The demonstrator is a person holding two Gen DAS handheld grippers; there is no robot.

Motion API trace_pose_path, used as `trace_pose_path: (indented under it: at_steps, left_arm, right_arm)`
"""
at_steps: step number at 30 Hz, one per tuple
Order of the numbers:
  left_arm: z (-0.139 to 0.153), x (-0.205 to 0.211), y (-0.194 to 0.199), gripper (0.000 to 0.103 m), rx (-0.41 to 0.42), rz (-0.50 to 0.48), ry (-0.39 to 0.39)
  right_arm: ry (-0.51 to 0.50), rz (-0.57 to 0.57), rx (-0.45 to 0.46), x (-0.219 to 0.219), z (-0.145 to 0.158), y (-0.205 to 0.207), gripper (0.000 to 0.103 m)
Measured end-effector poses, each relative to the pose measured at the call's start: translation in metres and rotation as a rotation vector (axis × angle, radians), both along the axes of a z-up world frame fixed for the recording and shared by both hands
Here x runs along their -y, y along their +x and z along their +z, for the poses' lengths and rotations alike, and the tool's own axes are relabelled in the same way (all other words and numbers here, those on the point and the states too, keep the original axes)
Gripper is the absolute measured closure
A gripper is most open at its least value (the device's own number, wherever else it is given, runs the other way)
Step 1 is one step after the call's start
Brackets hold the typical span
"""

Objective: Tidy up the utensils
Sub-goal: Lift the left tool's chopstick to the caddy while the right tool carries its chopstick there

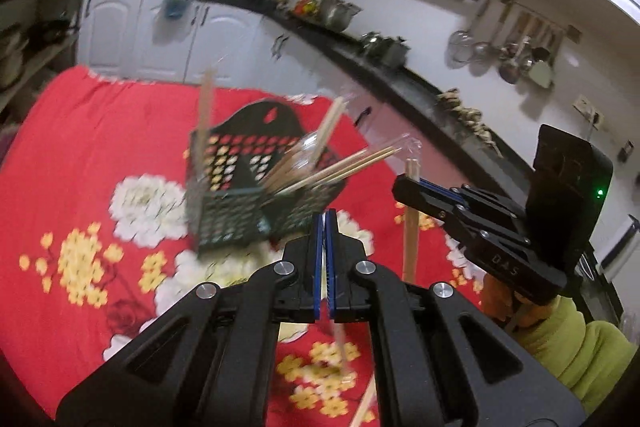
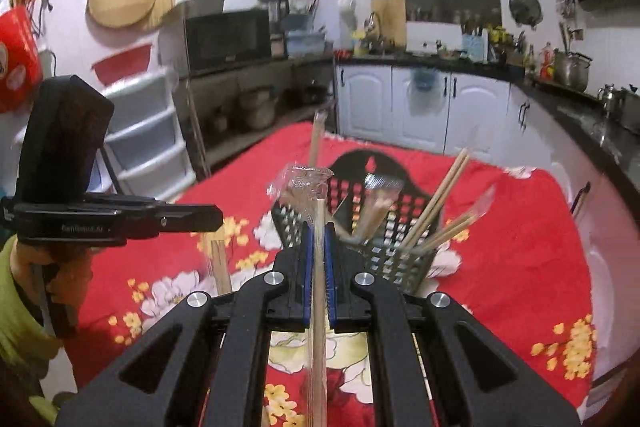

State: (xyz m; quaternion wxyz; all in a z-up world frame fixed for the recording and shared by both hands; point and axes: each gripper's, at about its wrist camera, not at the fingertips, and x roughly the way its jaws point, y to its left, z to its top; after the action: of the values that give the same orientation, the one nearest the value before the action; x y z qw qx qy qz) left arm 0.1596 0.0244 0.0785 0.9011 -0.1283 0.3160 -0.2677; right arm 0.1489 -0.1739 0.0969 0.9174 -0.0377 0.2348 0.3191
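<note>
Chopsticks (image 2: 319, 267) (wrapped pair) clamped in right tongs (image 2: 319, 247) need dropping into basket (image 2: 384, 259); left tongs (image 1: 324, 227) closed, seemingly empty.

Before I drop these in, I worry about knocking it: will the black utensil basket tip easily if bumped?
Probably. The black utensil basket is perforated plastic, so likely light. Its chopsticks lean out above the rim, adding leverage. It sits on soft red cloth, not a firm surface.
</note>
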Motion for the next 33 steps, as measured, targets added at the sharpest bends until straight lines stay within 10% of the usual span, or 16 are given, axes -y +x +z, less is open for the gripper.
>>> trace_pose_path:
  at_steps: [33]
  left_arm:
    - [0.168,0.03,0.049,0.103,0.328,0.035,-0.093]
  right_arm:
    - [0.223,-0.217,0.285,0.053,0.097,0.045,0.097]
